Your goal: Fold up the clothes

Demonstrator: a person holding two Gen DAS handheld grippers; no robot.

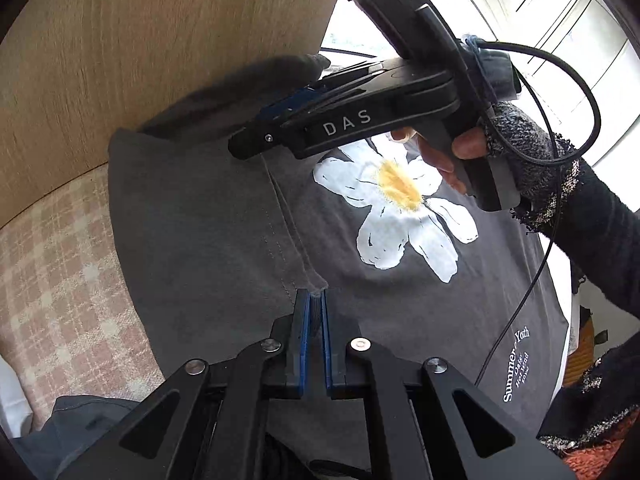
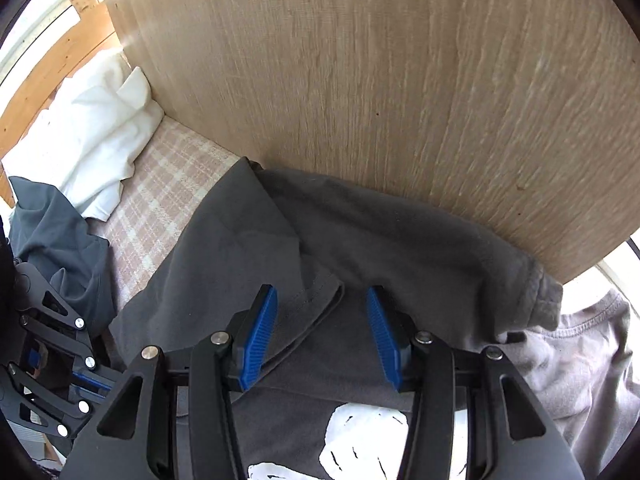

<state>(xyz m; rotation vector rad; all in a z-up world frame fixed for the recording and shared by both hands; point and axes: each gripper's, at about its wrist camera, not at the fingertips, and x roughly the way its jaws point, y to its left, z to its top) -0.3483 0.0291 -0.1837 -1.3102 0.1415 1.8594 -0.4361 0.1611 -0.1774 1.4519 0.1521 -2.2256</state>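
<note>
Plainly, a grey T-shirt [image 1: 224,232] with a white daisy print [image 1: 400,208] is spread over a pink checked bed cover [image 1: 52,264], its upper part pushed up against a pale wooden panel [image 1: 132,40]; a folded-in sleeve edge is seen lying across the shirt's body. The left tongs [image 1: 315,296] are pressed together on a pinch of the grey cloth at that sleeve hem, the blue pads nearly meeting with only fabric between them; the right tongs [image 2: 322,320] are held partly open above the sleeve fold, and no cloth is gripped by their blue pads [image 2: 260,340]. From the left view, the right tongs are seen held by a hand [image 1: 460,152] in a knitted fingerless glove, with a black cable looped behind it. A white pillow [image 2: 92,132] and a dark blue-grey garment [image 2: 52,236] are seen further along the bed.
</note>
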